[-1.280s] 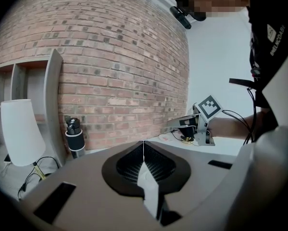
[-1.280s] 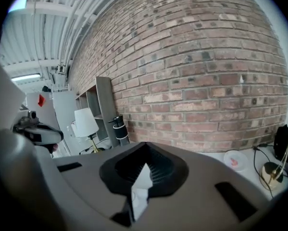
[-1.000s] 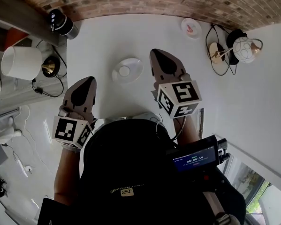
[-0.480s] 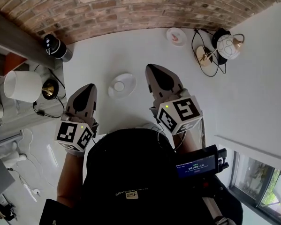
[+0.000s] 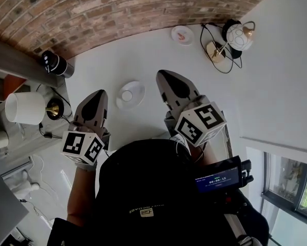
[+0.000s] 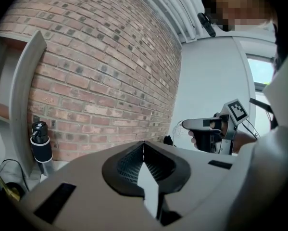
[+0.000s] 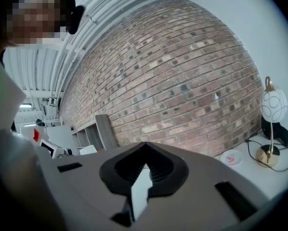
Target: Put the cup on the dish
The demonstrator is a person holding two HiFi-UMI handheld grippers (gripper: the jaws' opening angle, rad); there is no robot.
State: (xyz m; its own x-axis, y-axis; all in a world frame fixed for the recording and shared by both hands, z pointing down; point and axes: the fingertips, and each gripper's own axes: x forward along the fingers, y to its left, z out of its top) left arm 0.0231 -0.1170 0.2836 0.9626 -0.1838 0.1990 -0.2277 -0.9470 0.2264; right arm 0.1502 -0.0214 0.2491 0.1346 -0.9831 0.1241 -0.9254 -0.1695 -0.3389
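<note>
Either side of the cup (image 5: 126, 95) on its dish (image 5: 138, 88), left tongs (image 5: 99, 94) and right tongs (image 5: 164, 77), both closed, empty.

Landmark = dish (image 5: 130, 95), on the table (image 5: 143, 55). Left gripper (image 5: 97, 93) is just left of it and right gripper (image 5: 163, 75) just right, both clear of it. Bottle (image 5: 55, 64) is behind-left, at the brick wall (image 5: 117, 9). Shaded lamp (image 5: 24, 108) is well left. Small plate (image 5: 182, 35) is behind-right, with the globe lamp (image 5: 239, 36) further right.
</note>
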